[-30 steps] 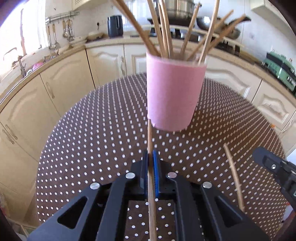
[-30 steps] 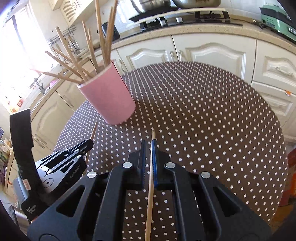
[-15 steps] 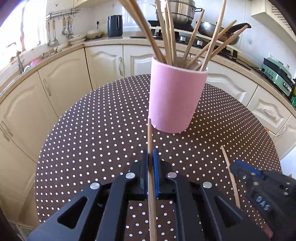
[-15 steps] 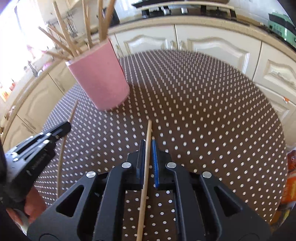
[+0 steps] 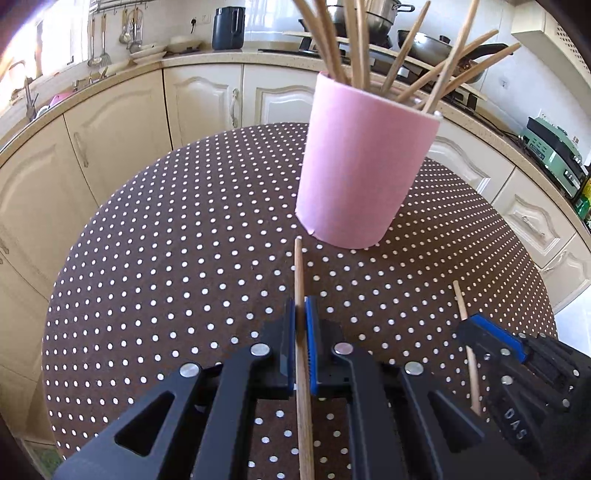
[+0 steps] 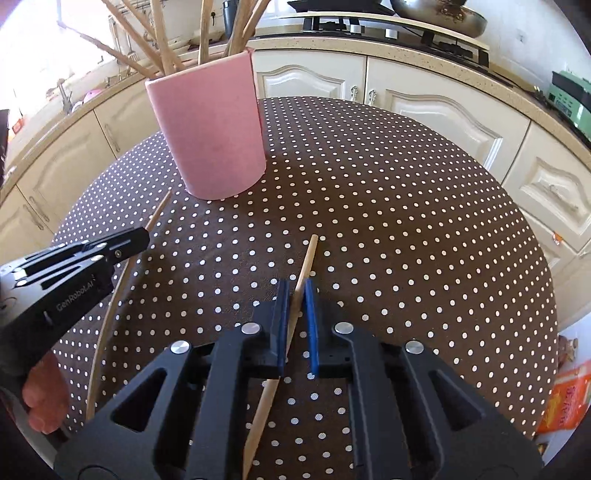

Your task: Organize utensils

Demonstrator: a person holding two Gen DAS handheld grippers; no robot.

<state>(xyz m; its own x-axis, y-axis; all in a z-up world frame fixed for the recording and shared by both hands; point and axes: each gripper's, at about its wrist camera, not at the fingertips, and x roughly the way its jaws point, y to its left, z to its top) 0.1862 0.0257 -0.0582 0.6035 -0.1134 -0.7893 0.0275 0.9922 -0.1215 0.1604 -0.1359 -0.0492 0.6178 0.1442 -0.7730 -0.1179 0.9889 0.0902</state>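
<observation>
A pink cup [image 5: 365, 177] [image 6: 214, 140] holding several wooden chopsticks stands on the round brown polka-dot table [image 5: 166, 258] [image 6: 406, 221]. My left gripper [image 5: 300, 325] is shut on a chopstick [image 5: 298, 273] whose tip points at the cup's base. In the right wrist view, the left gripper [image 6: 142, 238] sits left of the cup. The jaws of my right gripper [image 6: 295, 295] are closing on a second chopstick [image 6: 308, 258], which lies askew between them and touches both pads. The left wrist view shows the right gripper [image 5: 471, 326] low at right, with its chopstick [image 5: 460, 301] poking out.
Cream kitchen cabinets and a counter curve around the far side of the table. A stove with pots [image 5: 373, 18] and a green appliance [image 5: 554, 155] sit on the counter. An orange bag [image 6: 565, 402] lies on the floor at right. A hand [image 6: 44, 395] grips the left tool.
Both grippers have sunk toward the table and come closer together. The chopstick in the right gripper has slipped from straight to slanted between the jaws.
</observation>
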